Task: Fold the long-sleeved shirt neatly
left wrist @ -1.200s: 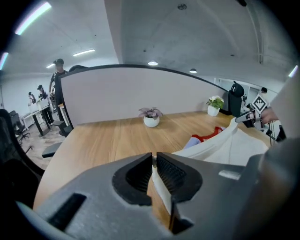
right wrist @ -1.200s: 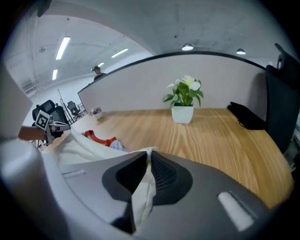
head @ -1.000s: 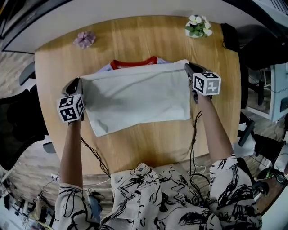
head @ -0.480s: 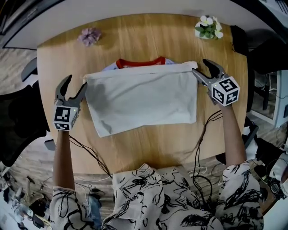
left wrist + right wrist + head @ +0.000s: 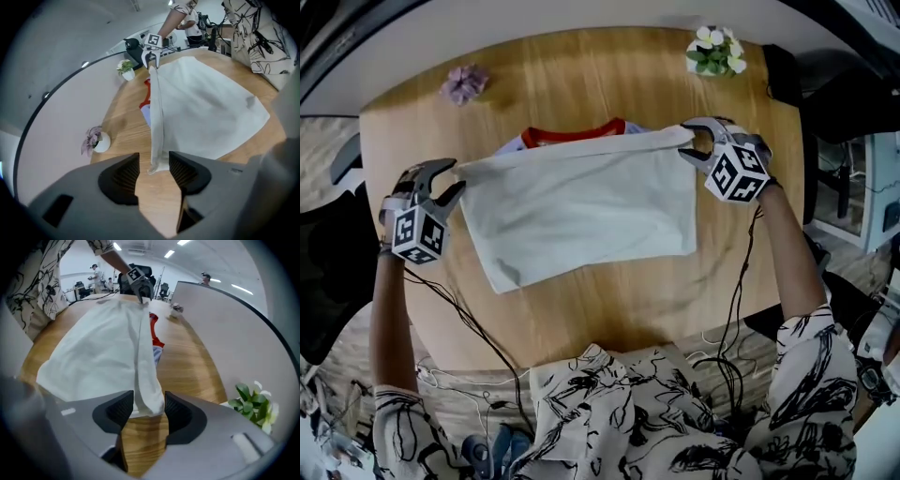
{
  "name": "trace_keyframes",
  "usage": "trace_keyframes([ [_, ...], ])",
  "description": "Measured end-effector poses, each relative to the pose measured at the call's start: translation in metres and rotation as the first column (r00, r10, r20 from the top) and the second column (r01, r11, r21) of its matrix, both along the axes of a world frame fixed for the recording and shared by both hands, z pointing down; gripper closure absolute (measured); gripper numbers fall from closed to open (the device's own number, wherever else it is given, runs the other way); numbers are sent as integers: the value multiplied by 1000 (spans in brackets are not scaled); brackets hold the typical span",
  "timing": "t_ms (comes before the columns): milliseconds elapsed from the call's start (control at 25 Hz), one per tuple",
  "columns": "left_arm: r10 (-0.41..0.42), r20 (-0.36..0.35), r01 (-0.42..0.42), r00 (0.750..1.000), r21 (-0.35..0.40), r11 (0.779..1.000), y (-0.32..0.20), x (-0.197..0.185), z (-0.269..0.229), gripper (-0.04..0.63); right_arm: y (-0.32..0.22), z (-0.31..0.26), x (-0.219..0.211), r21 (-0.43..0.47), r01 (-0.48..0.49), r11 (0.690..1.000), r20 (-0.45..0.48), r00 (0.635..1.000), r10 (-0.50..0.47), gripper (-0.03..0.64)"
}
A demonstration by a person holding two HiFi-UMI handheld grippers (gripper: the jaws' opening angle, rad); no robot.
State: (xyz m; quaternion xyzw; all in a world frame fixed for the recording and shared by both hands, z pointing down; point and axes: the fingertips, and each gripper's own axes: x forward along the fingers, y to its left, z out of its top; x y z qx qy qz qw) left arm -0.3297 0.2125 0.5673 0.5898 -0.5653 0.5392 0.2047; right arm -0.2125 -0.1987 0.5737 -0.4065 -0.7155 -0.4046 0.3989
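Loosely, shirt (image 5: 581, 202) corners between half-open, just-narrowing jaws of left hand-held gripper (image 5: 456, 174), right hand-held gripper (image 5: 686, 141), unclamped.

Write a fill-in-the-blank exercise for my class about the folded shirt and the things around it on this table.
1. The folded shirt has a ____ collar.
2. It lies on a ____ table.
3. In the head view, the plant with white flowers stands at the table's far ____.
4. The other plant has ____ flowers.
Missing words: red; wooden; right; purple.
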Motion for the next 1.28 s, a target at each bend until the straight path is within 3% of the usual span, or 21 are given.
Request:
trace_keyframes([
  [160, 57, -31, -59, 998, -62, 996, -4, 2, 9, 415, 1, 7, 2, 51, 72, 996, -30, 997, -70, 424],
  [200, 54, -42, -57, 998, -65, 996, -5, 1, 10, 449, 0, 5, 0, 52, 68, 996, -24, 997, -67, 494],
  [280, 39, -66, -43, 997, -58, 997, -6, -1, 10, 551, -3, 1, -3, 48, 58, 997, -20, 998, -57, 536],
  [360, 19, -88, -22, 996, -41, 999, -6, -2, 9, 577, -3, -1, -4, 33, 45, 998, -23, 999, -44, 569],
  [440, -29, -118, 28, 993, -14, 1000, -5, -6, 6, 577, -5, -3, -8, -19, -6, 1000, -37, 999, 5, 572],
  [520, -120, -182, 125, 976, 18, 992, -6, -15, 4, 577, -11, -3, -15, -120, -134, 984, -99, 987, 122, 572],
  [680, -304, -353, 334, 885, 25, 942, -11, -33, 8, 575, -23, 5, -30, -272, -430, 861, -293, 889, 352, 571],
  [760, -355, -385, 388, 852, 8, 922, -11, -38, 14, 574, -26, 8, -35, -297, -515, 804, -344, 843, 414, 565],
  [920, -368, -375, 399, 851, 3, 917, -13, -42, 19, 566, -31, 11, -43, -306, -601, 738, -364, 791, 492, 531],
  [1000, -402, -382, 438, 833, 9, 899, -10, -47, 20, 524, -38, 11, -48, -328, -638, 697, -352, 767, 536, 458],
  [1080, -460, -392, 515, 797, 44, 856, -1, -57, 16, 404, -51, 4, -52, -373, -684, 628, -338, 730, 594, 429],
  [1200, -549, -370, 635, 750, 171, 753, 20, -67, -7, 388, -76, -19, -45, -453, -735, 504, -285, 655, 700, 430],
  [1280, -579, -353, 670, 735, 251, 698, 33, -57, -26, 383, -81, -35, -28, -489, -743, 458, -261, 625, 735, 428],
])
